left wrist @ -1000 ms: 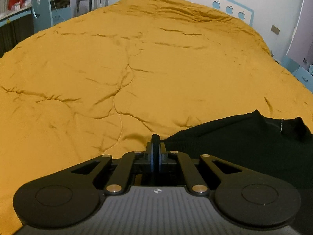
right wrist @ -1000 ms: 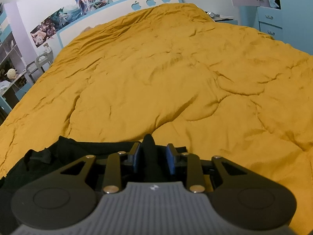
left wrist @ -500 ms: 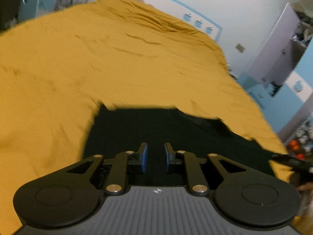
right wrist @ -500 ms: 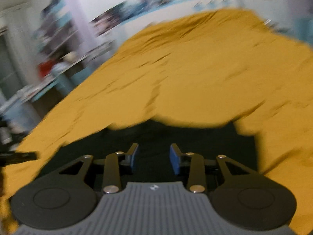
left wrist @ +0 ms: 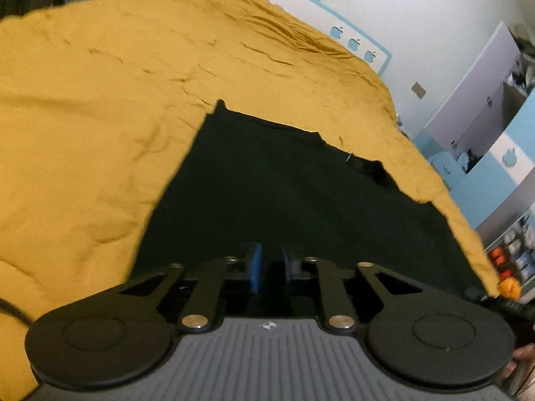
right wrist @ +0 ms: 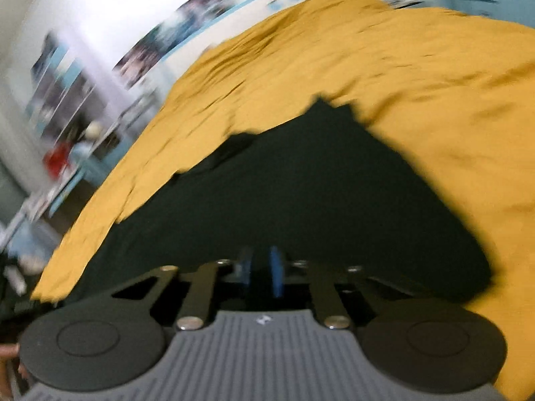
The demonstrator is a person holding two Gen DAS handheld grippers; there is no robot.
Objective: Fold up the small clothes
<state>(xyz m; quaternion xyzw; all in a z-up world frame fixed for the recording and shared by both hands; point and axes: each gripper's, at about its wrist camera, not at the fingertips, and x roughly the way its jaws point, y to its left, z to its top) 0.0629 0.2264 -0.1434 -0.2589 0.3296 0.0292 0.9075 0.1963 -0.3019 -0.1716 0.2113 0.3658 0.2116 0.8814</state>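
A black garment (left wrist: pixel 294 187) lies spread flat on the mustard-yellow bedspread (left wrist: pixel 83 127). It also fills the middle of the right wrist view (right wrist: pixel 301 193), which is blurred. My left gripper (left wrist: pixel 270 264) is open with a narrow gap between its blue pads, held over the near part of the garment and empty. My right gripper (right wrist: pixel 260 267) is also open with a narrow gap, over the garment's near part, holding nothing.
The bedspread (right wrist: pixel 418 67) runs back to a white and blue headboard (left wrist: pixel 354 43). Blue and white cabinets (left wrist: pixel 485 140) stand right of the bed. Shelves and a desk (right wrist: pixel 60 140) stand left of it. The other hand-held unit (left wrist: pixel 501 297) shows at the right edge.
Both grippers were shut on the garment's edge a second ago; they have opened and let go. Both have pulled back and turned inward, so the garment now lies spread in front of them.
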